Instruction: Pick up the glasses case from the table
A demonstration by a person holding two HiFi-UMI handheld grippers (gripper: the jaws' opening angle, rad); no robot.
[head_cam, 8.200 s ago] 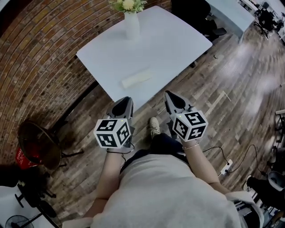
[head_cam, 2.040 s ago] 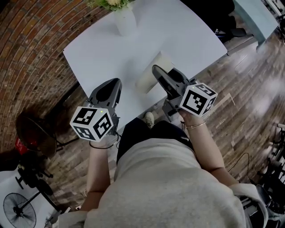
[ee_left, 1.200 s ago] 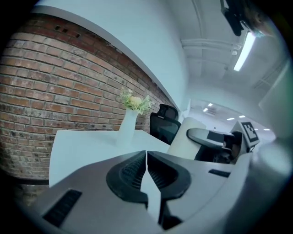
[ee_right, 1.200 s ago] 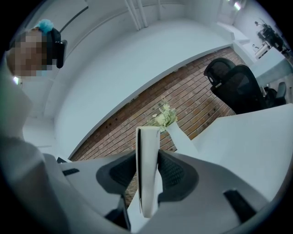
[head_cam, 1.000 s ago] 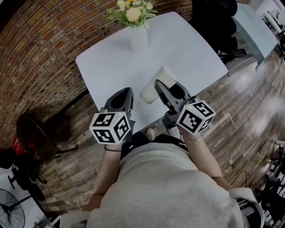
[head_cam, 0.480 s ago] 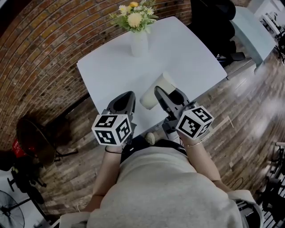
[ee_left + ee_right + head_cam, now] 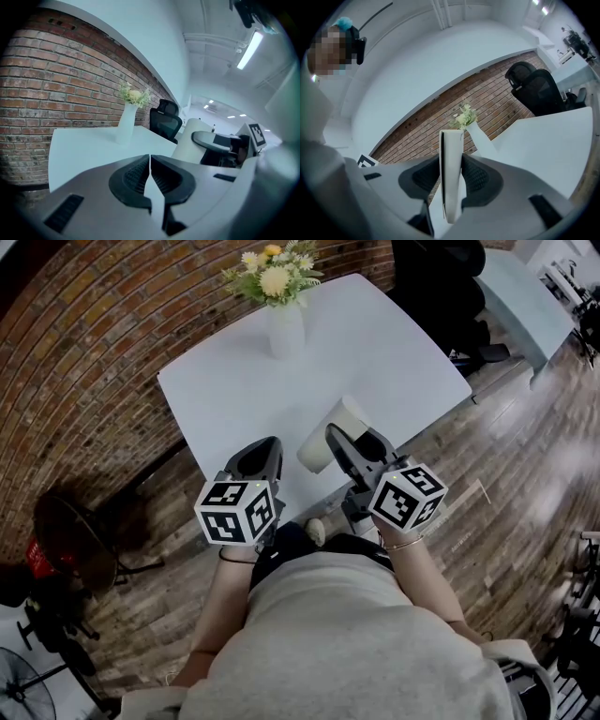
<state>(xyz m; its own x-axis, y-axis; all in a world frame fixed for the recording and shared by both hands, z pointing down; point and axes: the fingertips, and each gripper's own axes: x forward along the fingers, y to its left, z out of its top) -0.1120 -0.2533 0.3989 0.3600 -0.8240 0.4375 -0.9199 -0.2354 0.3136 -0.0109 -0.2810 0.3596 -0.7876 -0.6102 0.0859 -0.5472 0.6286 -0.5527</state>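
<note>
Head view: cream oblong hard-shell glasses case (image 7: 322,441) is clamped in the right gripper (image 7: 334,433), end-on toward the camera, over the 6 o'clock edge of the white square table (image 7: 225,390). It looks lifted off the top. Left gripper (image 7: 267,443) sits at 9 o'clock of the case, apart from it, over the same edge. White vase with yellow and white flowers (image 7: 285,326) stands at 12 o'clock on the table. Black office chair (image 7: 433,268) is at 1 o'clock, a second pale table (image 7: 521,285) at 2 o'clock. Count: one case, two grippers, one vase, two tables, one chair.

Left gripper view: jaws pressed together, nothing between them (image 7: 150,161). Vase (image 7: 125,125) at 11 o'clock, chair (image 7: 166,123) at 12 o'clock. The case (image 7: 188,139) shows at 2 o'clock, pale and smooth, with the right gripper (image 7: 220,143) behind it.

Right gripper view: narrow grip, both ribbed black pads tight on the case (image 7: 451,173). The case stands on its long edge, plain off-white, a thin seam down its left side. Vase (image 7: 482,137) just behind at 1 o'clock, chair (image 7: 536,89) at 2 o'clock.

Versus 8.2 s ago: the case lay flat on the table then, with both grippers short of the edge and clear of it. Now it is turned up on edge in the right gripper. Versus 0.5 s ago: almost no change.
</note>
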